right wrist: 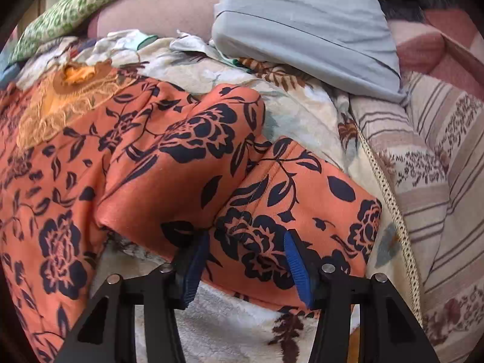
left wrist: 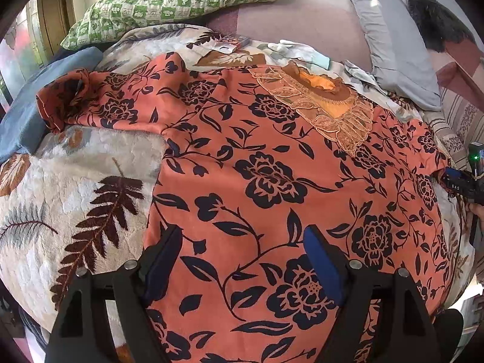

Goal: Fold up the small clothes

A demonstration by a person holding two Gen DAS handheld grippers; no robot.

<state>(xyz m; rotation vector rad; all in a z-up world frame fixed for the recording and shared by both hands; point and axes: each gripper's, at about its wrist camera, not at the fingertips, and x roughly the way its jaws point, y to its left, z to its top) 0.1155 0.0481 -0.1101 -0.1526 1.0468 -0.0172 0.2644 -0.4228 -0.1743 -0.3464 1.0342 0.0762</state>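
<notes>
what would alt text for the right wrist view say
The right hand-held gripper, open, reaches over the sleeve of an orange top with a dark flower print, spread on a leaf-patterned blanket. A grey pillow and a striped cushion lie beyond.

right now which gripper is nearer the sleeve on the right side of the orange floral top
Right. The right gripper has that sleeve between its open fingers; the left gripper hovers over the top's body.
</notes>
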